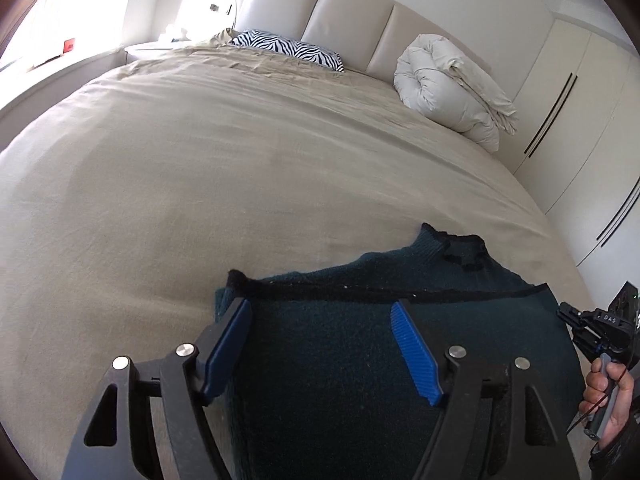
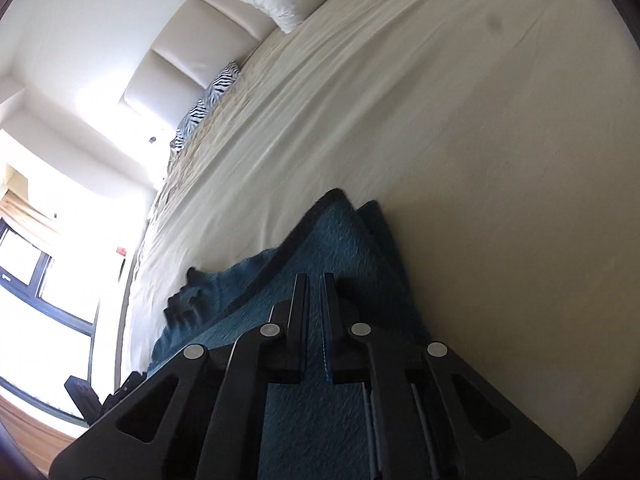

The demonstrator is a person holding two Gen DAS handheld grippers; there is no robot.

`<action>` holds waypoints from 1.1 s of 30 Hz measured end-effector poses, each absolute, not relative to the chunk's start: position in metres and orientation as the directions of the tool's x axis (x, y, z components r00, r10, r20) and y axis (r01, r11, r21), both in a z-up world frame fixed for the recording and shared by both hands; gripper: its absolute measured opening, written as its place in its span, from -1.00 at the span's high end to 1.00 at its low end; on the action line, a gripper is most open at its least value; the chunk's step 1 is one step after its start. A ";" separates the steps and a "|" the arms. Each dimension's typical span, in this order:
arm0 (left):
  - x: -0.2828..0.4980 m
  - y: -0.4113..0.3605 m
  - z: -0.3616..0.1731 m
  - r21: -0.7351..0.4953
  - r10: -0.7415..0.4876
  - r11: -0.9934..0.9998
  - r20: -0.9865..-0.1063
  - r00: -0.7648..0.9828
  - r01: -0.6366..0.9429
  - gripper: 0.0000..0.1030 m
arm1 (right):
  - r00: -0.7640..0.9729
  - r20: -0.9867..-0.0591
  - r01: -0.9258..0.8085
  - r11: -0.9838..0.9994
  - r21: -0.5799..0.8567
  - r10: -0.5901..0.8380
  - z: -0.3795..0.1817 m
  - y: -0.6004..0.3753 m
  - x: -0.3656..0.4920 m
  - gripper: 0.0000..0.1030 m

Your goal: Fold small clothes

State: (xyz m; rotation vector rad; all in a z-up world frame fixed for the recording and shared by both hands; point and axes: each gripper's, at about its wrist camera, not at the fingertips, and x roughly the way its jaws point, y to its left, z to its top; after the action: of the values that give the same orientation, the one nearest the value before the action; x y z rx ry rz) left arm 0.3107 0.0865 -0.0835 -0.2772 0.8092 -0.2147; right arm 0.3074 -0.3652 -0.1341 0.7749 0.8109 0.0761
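A dark teal knit sweater [image 1: 340, 344] with black trim lies on the beige bed [image 1: 200, 184] near its front edge, its lower part folded up over the body. My left gripper [image 1: 320, 316] is open, its blue pads spread wide just above the folded sweater, holding nothing. In the right wrist view the sweater [image 2: 340, 240] shows as teal layers under my right gripper [image 2: 316, 280], whose jaws are nearly together with a thin gap; fabric between them cannot be made out. The right gripper also shows at the left wrist view's right edge [image 1: 568, 316], at the sweater's side.
A zebra-print pillow [image 1: 288, 48] and a rolled cream duvet [image 1: 452, 88] lie at the padded headboard [image 1: 344, 12]. White wardrobe doors [image 1: 580, 120] stand beside the bed. A window [image 2: 48, 272] is on the far side.
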 end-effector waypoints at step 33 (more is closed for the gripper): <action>0.181 0.048 -0.111 -0.275 -0.294 0.953 -0.747 0.596 0.125 -0.56 | 0.495 -0.596 0.018 0.678 0.735 0.633 -0.139 -0.206 0.202 0.04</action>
State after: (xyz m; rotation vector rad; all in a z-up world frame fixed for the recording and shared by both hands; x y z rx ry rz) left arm 0.1808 0.0483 -0.1108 -0.2022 0.9016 -0.2455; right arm 0.2021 -0.2061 -0.1390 0.7556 0.9979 0.4191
